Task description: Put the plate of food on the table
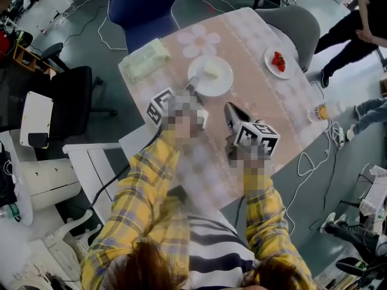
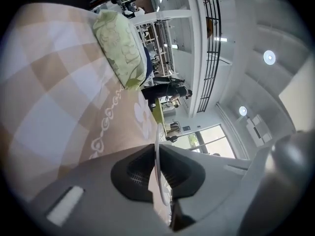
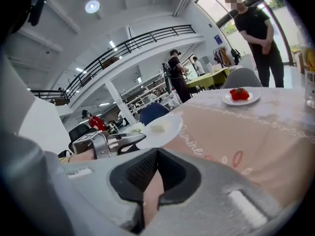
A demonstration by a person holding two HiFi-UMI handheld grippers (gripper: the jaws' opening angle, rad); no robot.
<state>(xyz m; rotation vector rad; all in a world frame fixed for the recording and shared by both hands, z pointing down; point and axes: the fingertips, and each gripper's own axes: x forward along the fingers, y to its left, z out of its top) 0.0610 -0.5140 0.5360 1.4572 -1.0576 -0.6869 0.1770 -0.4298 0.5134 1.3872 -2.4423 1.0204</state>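
A white plate [image 1: 211, 76] with a pale piece of food [image 1: 211, 71] sits over the middle of the table's patterned cloth [image 1: 254, 95]. My left gripper [image 1: 193, 89] is shut on its near rim. In the left gripper view the rim [image 2: 157, 163] shows edge-on, pinched between the two pads. Whether the plate rests on the cloth or hangs just above it, I cannot tell. My right gripper [image 1: 228, 109] hovers to the right of the plate, shut and holding nothing. The right gripper view shows the plate [image 3: 161, 130] and the left gripper [image 3: 118, 142] ahead.
A second small plate with red food [image 1: 279, 61] stands at the table's far right. A green soft pack [image 1: 145, 60] lies at the far left corner. A blue chair [image 1: 142, 5] and a grey chair [image 1: 293, 20] stand behind. A drink bottle [image 1: 320, 112] stands at the right edge; a person [image 1: 354, 23] stands beyond.
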